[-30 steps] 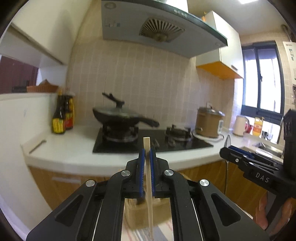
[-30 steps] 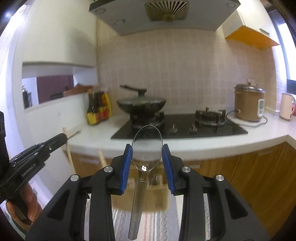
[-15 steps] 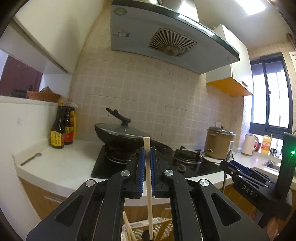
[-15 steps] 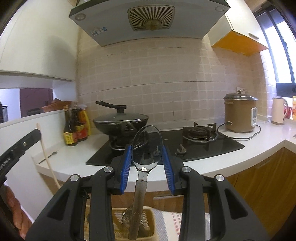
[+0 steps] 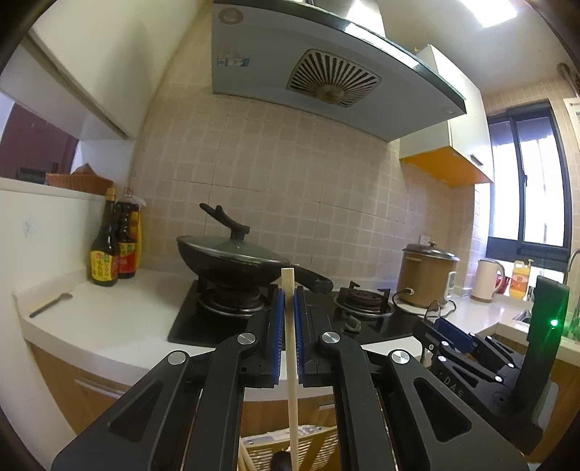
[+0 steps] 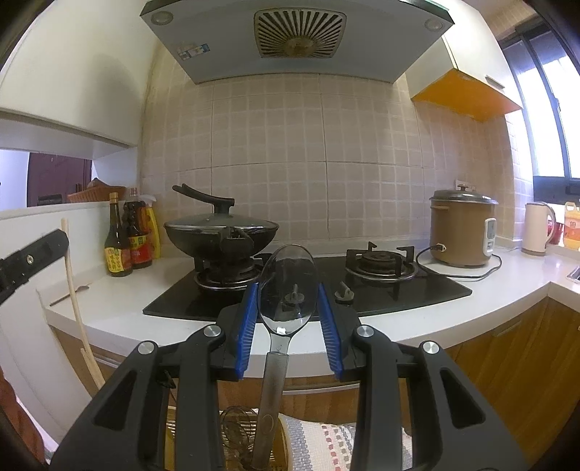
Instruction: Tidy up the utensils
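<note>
My left gripper [image 5: 289, 300] is shut on a pale wooden chopstick [image 5: 291, 362] that stands upright between its blue pads. Its lower end reaches down toward a woven basket [image 5: 311, 445] at the bottom of the left wrist view. My right gripper [image 6: 288, 300] is shut on a metal spoon [image 6: 286, 293], bowl up, handle hanging down over a basket [image 6: 232, 434] holding other utensils. The left gripper with its chopstick [image 6: 74, 300] shows at the left edge of the right wrist view. The right gripper [image 5: 446, 337] shows at the right of the left wrist view.
A white counter [image 6: 119, 308] holds a black gas hob [image 6: 308, 286], a lidded wok [image 6: 221, 232], sauce bottles [image 6: 127, 239], a brown rice cooker [image 6: 462, 232] and a kettle [image 6: 536, 228]. A small utensil [image 5: 49, 306] lies on the counter's left end. A range hood [image 6: 297, 32] hangs above.
Both grippers have risen with their loads: the counter and hob now sit lower in both views, and the baskets have dropped to the bottom edge.
</note>
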Tool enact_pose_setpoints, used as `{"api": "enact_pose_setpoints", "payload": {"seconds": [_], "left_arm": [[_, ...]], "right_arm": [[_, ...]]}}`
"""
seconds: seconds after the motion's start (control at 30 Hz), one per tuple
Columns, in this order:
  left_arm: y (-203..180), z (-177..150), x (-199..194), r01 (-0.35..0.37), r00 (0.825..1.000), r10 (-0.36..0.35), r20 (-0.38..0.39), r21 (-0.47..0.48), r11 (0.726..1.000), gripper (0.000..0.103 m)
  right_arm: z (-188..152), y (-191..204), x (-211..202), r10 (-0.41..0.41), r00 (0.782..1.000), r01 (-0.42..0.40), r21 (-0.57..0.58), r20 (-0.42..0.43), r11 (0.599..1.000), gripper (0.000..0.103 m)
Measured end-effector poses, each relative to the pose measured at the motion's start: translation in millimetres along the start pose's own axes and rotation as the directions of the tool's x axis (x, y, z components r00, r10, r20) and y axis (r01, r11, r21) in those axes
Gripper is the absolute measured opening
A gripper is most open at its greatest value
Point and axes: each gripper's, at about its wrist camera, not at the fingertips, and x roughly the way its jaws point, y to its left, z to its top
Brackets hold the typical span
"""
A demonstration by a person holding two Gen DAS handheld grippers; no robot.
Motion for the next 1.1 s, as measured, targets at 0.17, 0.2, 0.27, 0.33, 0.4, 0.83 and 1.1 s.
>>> {"api": "enact_pose_setpoints", "payload": {"seconds": [0.17,0.2,0.27,0.33,0.4,0.83,1.1], "left_arm": [[4,4,-5,0.004,1.0,-0.004,0.008,-0.009,1.0,0.004],[5,6,-6,0.01,1.0,-0.009,0.014,-0.02,1.0,0.004],[5,9,-8,0.024,0.999,-0.023,0.023,-0.042,0.999,0.004],[2,10,-5,0.046,0.999,-0.045,0.021,-0.056,0.997,0.004],[-7,3,3,0.049,0.999,-0.049,0.005,-0.028,0.998,0.004],[-5,-25,7,0.069,0.992,-0.073,-0.103,-0.043,0.997,0.033],[-3,-20,-45,0.036,0.992,-0.041,-0.118,-0.052,0.998,0.051]], "right_arm": [[-3,0,1,-0.009,1.0,0.009,0.002,-0.001,1.0,0.03],[-3,-1,1,-0.01,1.0,0.01,0.006,0.0,1.0,0.03],[-3,-2,2,-0.006,1.0,0.006,0.014,-0.004,1.0,0.03],[-5,-1,3,-0.008,1.0,0.008,0.006,-0.01,1.0,0.03],[-8,0,5,-0.012,1.0,0.012,-0.007,-0.012,1.0,0.03],[-19,5,-15,0.048,0.998,-0.049,-0.039,-0.04,0.998,0.065],[-20,-7,-73,0.054,0.997,-0.055,-0.016,-0.057,0.998,0.065]]}}
